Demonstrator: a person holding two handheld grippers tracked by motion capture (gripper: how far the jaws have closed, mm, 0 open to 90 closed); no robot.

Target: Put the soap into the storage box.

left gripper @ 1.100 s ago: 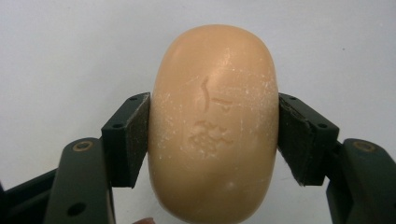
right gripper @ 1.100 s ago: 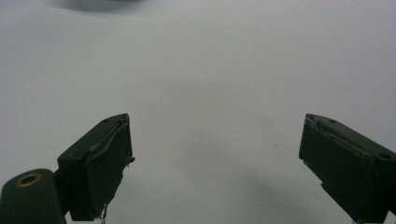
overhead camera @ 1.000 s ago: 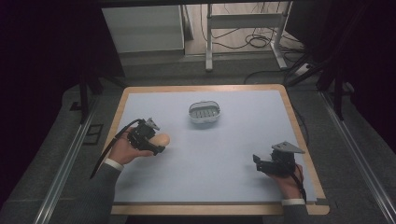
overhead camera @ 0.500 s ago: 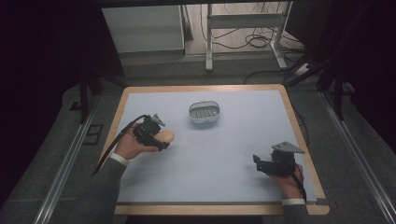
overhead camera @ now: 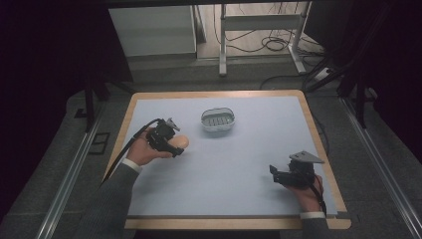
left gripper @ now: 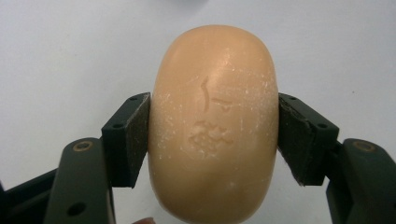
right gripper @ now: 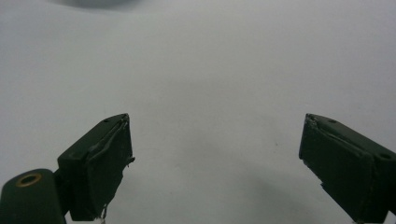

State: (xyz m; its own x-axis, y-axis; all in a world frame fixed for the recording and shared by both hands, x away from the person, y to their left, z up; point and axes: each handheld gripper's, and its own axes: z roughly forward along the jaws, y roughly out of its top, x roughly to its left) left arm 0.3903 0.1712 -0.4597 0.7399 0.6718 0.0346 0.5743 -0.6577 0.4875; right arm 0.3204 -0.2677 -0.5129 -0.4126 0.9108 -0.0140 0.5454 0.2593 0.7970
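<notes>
Table [overhead camera: 239, 164], empty-looking dish [overhead camera: 217, 120], clamped soap [left gripper: 212, 126]

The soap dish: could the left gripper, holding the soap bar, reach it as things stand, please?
Probably yes: bare table lies between the left gripper, shut on the soap bar, and the soap dish.

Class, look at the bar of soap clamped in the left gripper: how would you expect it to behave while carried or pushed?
The soap keeps its rounded shape between the left gripper pads, so it is probably stiff. Its smooth, curved sides may slip from a loose grip. White scuffs and a dented patch suggest the surface marks easily. Pushed on the table, it would likely slide rather than roll.
</notes>
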